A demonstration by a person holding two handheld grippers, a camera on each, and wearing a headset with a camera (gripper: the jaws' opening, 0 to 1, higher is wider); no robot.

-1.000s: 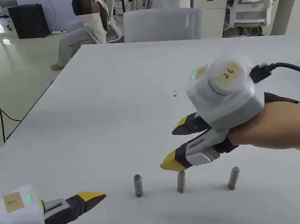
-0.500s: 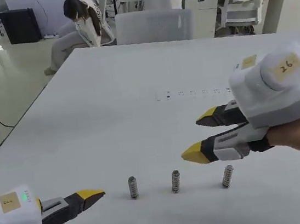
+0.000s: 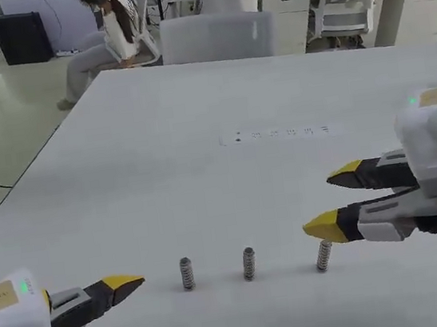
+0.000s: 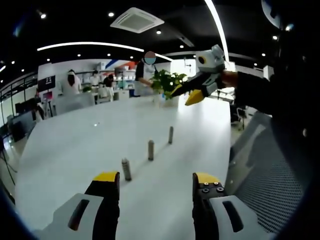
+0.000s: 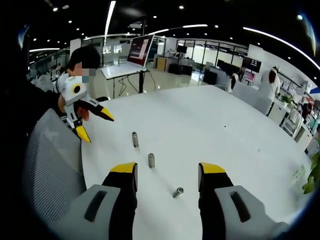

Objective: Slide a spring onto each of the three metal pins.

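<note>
At the near edge of the white table [image 3: 159,139], toward 7 o'clock in the head view, the left gripper [image 3: 151,316] lay with its two yellow-tipped jaws spread and nothing between them. Its white housing was cut off by the frame. A tan sticker [image 3: 2,295] sat on it beside a green light, but the writing was too blurred to read.

At 6 o'clock three springs stood in one row, well apart from each other: the left spring [image 3: 187,273], the middle spring [image 3: 249,263] and the right spring [image 3: 324,255]. The first two stood upright and the third leaned slightly. The pins could not be made out inside the coils. Further up the table ran a faint line of small marks [image 3: 279,134], too small to read.

At 3 o'clock the right gripper [image 3: 330,202] hung above the table, released and empty, with its lower tip just above the right spring and no contact visible. Its housing ran off the frame. It carried a tan label [image 3: 433,96] with no legible writing.

In the left gripper view the three springs ran away toward 1 o'clock, beyond the parted jaws. The right gripper [image 4: 183,95] hung above the far end of the row. In the right gripper view the row ran toward 11 o'clock, with the left gripper [image 5: 96,126] at 9 o'clock.
</note>
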